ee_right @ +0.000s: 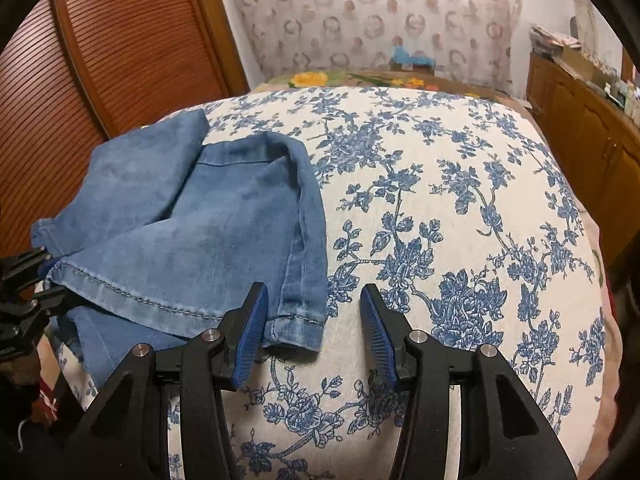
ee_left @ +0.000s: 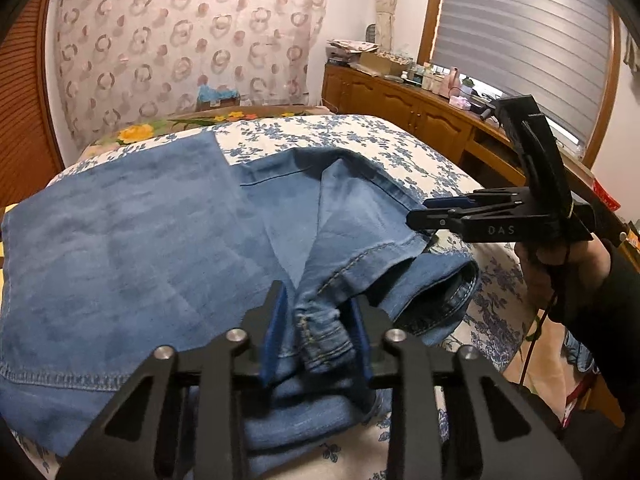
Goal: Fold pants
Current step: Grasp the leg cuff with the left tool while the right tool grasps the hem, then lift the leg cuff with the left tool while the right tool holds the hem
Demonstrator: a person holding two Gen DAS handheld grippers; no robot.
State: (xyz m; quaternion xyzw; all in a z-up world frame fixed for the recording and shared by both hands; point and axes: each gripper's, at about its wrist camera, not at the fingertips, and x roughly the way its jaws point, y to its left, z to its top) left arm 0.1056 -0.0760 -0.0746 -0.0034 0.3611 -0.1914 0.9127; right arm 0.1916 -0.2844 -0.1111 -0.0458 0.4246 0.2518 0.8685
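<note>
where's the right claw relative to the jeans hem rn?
In the right wrist view the right claw hangs open over the floral bedspread, straddling the near right hem corner of the jeans; nothing is gripped.

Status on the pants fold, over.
Left gripper shut on jeans hem. Right gripper open, hovering over the other hem corner, nothing held. Bedspread unobstructed.

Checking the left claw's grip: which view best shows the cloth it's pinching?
The left wrist view: the jeans' bunched hem sits pinched between the left claw's pads. The right wrist view only catches that claw small at the edge, gripping the hem corner.
</note>
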